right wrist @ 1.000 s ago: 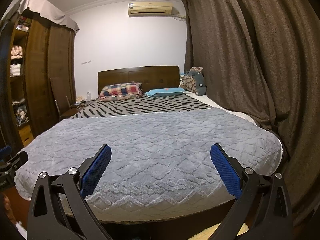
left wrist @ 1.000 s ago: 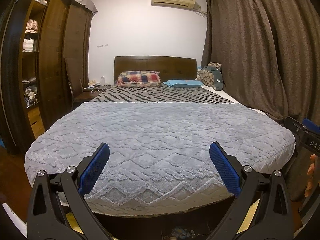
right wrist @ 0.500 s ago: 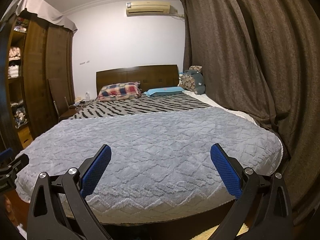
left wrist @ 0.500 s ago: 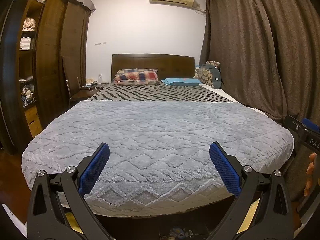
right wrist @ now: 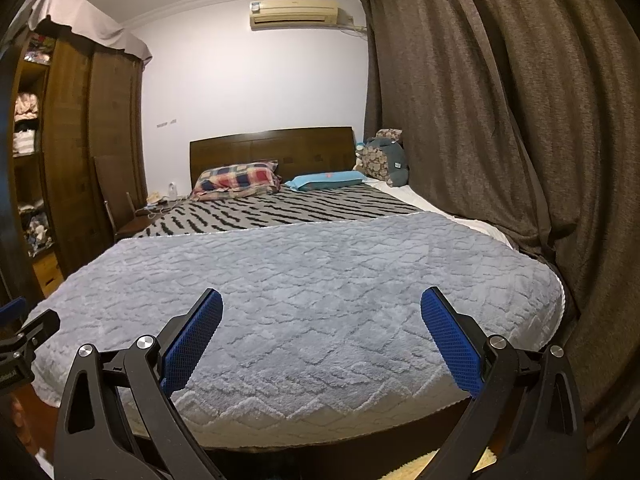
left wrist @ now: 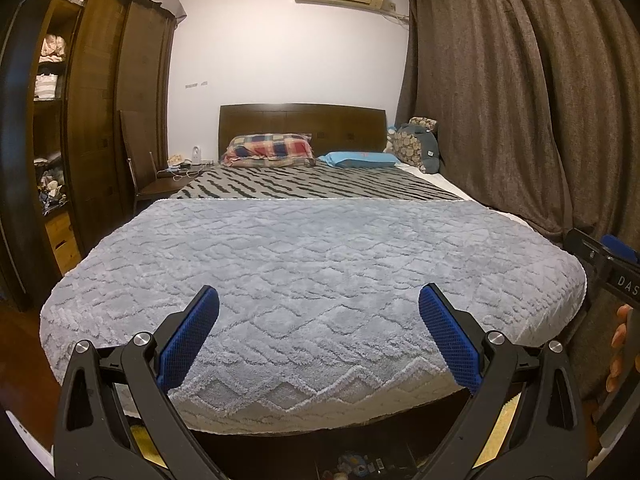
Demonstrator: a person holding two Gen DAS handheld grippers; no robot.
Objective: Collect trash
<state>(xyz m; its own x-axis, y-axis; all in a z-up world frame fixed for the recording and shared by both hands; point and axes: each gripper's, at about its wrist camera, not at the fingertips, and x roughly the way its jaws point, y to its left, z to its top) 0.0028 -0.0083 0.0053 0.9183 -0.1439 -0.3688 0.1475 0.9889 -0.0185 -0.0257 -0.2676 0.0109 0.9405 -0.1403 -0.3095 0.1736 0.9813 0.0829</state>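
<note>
My left gripper hangs open over the foot of a bed covered by a grey textured blanket, with nothing between its blue pads. My right gripper is open too, over the same blanket, and holds nothing. The right gripper's black body also shows at the right edge of the left wrist view, with a person's fingers on it. No trash lies on the blanket. Small cluttered items sit on the floor under the bed's foot, too small to identify.
A striped cover, a plaid pillow and a blue pillow lie near the wooden headboard. Brown curtains hang along the right. A wooden wardrobe and a chair stand on the left.
Both views have shifted slightly: the bed sits a little lower and the room appears a bit farther. Both grippers stay open.
</note>
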